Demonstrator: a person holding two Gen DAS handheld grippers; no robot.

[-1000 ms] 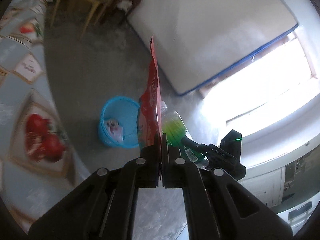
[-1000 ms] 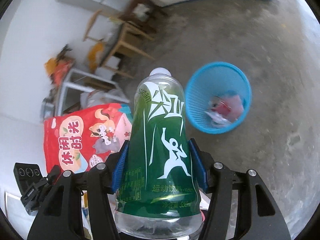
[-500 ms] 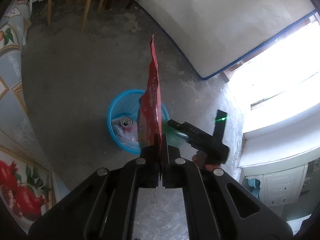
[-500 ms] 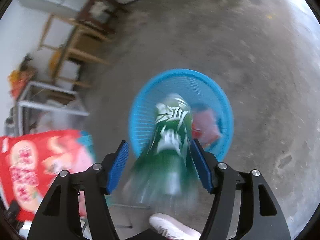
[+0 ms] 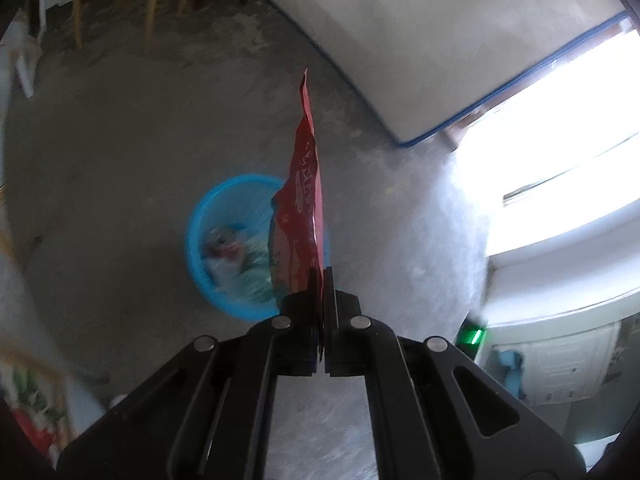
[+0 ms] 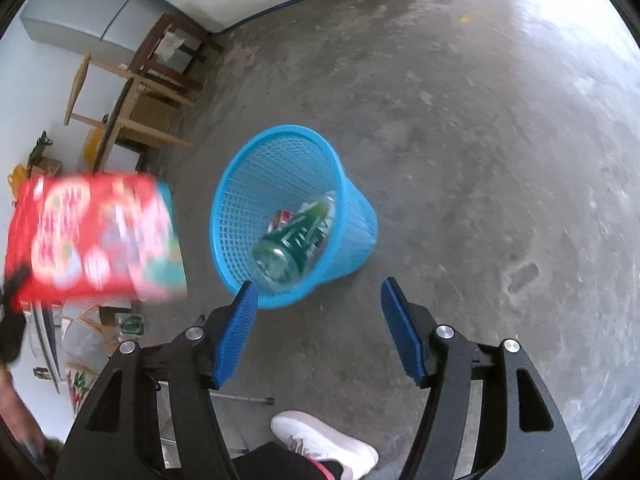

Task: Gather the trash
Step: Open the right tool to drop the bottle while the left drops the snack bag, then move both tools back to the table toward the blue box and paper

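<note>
Green bottle (image 6: pixel 298 240) lying in the blue basket (image 6: pixel 240 184) at twelve o'clock of the right gripper (image 6: pixel 318 330), jaws spread wide and empty; red snack bag (image 5: pixel 306 216) pinched edge-on in the left gripper (image 5: pixel 322 308), poised above the basket, presumably for dropping.

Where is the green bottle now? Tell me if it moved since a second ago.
Yes. The green bottle left the right hand-held gripper, whose jaws now stand open, and dropped into the blue basket on the floor.
</note>
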